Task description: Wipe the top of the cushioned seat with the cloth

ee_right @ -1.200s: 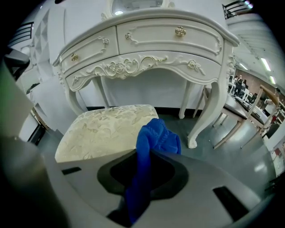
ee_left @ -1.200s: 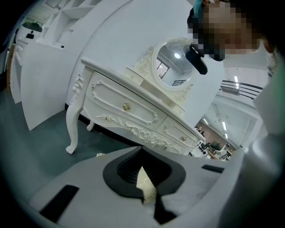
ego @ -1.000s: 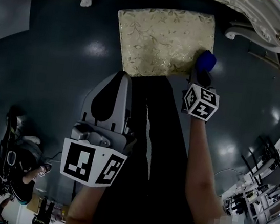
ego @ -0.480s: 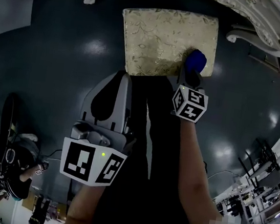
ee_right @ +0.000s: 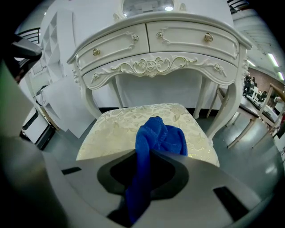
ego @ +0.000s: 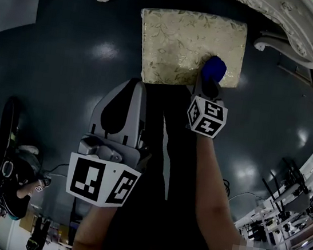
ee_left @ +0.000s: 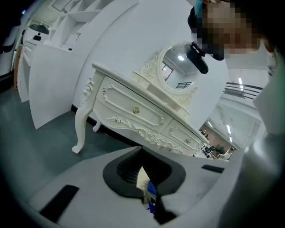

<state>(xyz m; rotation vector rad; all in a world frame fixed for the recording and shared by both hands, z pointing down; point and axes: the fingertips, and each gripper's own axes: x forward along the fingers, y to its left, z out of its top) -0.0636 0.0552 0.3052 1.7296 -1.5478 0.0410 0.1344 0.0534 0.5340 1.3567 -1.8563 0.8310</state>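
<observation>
Blue cloth (ee_right: 160, 136) clamped in right gripper (ee_right: 149, 153) sits on cushioned seat (ee_right: 113, 129), right side, bare top stretching leftward (left gripper (ee_left: 144, 180) closed, empty).

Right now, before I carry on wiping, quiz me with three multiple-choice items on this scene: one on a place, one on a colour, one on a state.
1. In the head view, where on the cream floral cushioned seat does the blue terry cloth sit?
A. at the far left corner
B. on the right part, toward the near edge
C. hanging off the far edge

2. What colour is the ornate carved dressing table behind the seat?
A. black
B. brown
C. white

3. How is the right gripper?
A. shut on the cloth
B. open and empty
C. open, above the cloth

Answers:
1 B: the cloth lies at the seat's right, close to the near edge.
2 C: the table's whole front is white.
3 A: the jaws pinch the cloth between them.
</observation>
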